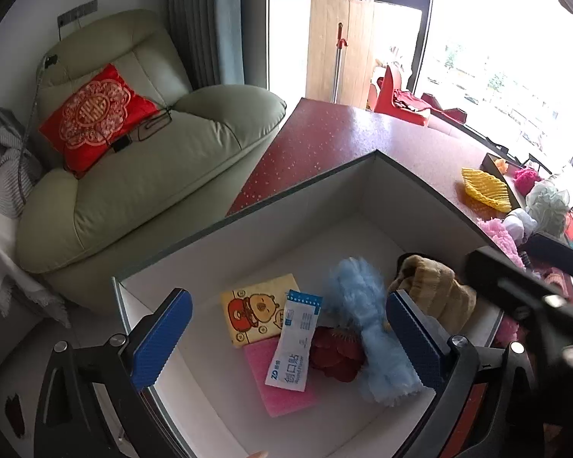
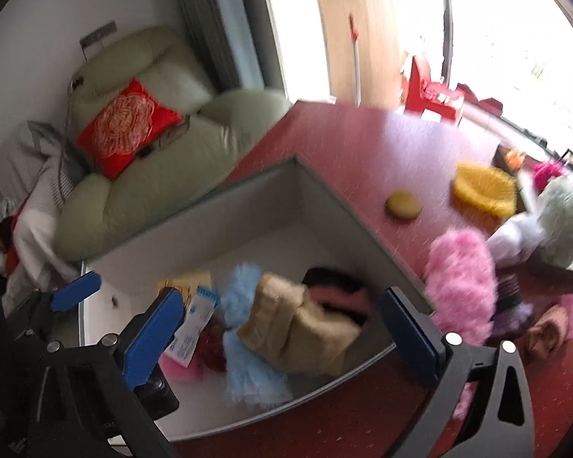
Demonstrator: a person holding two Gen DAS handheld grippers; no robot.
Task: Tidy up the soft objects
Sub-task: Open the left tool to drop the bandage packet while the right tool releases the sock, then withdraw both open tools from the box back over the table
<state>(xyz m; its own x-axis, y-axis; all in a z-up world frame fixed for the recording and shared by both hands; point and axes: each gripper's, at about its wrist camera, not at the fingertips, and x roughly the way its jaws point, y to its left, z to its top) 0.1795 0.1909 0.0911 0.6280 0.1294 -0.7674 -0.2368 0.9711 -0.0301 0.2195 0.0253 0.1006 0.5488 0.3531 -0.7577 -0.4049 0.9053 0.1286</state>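
The white box (image 1: 248, 229) stands open on the red table (image 1: 324, 133). Inside it a fluffy blue piece (image 1: 366, 328) lies lengthwise, a tan knit (image 1: 435, 290) slumped at its right, a dark red item (image 1: 332, 355) at its left. On the table right of the box lie a pink fluffy piece (image 2: 460, 286) and a yellow net (image 1: 485, 187).

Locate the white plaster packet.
In the left wrist view the white plaster packet lies inside the white box, overlapping the pink sponge and yellow cartoon cloth.
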